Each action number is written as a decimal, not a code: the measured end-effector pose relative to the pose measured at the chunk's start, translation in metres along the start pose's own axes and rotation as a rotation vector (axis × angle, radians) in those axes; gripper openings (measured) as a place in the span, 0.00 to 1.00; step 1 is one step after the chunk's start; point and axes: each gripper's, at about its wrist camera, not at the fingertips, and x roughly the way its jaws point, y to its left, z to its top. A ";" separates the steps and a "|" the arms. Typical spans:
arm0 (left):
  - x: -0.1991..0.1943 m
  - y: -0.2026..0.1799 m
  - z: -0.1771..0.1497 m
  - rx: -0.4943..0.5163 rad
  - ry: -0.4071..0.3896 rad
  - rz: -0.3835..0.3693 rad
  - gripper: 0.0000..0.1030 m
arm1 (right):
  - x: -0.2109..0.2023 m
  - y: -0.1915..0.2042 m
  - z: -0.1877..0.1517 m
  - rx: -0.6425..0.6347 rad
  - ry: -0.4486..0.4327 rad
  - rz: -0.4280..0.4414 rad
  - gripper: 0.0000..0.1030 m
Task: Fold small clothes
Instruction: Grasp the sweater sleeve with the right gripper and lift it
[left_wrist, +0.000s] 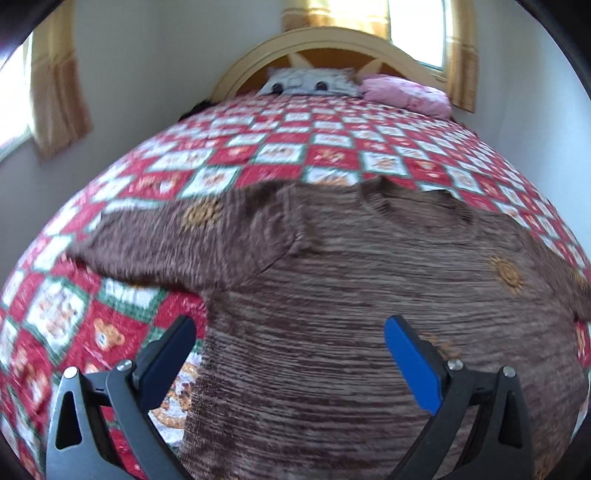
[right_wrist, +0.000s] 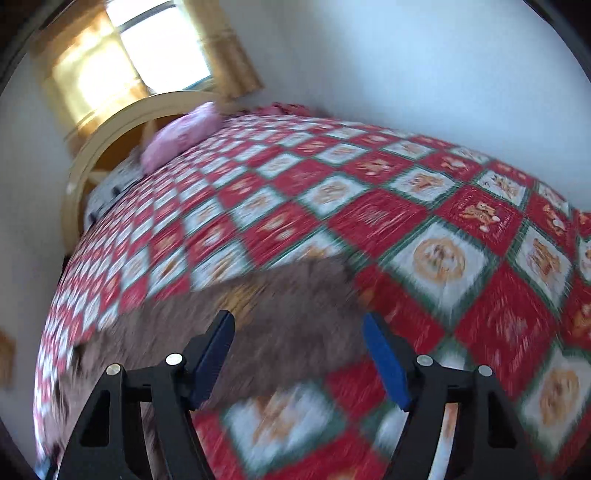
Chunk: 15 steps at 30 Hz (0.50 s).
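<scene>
A small brown ribbed sweater with orange flower patches lies spread flat on the bed, neck towards the headboard, one sleeve stretched out to the left. My left gripper is open and empty, just above the sweater's lower left body. In the right wrist view, which is blurred, the sweater's right sleeve lies on the quilt. My right gripper is open and empty above that sleeve's end.
The bed is covered by a red, white and green checked quilt with teddy bear squares. A grey pillow and a pink pillow lie by the curved wooden headboard. Walls and curtained windows surround the bed.
</scene>
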 end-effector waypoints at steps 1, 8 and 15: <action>0.004 0.002 -0.002 -0.013 0.006 0.008 1.00 | 0.015 -0.005 0.009 0.000 0.016 -0.015 0.51; 0.023 0.010 -0.011 -0.055 0.061 0.021 1.00 | 0.074 0.005 0.018 -0.127 0.087 -0.151 0.36; 0.033 0.009 -0.011 -0.046 0.102 0.011 1.00 | 0.076 0.013 0.015 -0.204 0.125 -0.162 0.10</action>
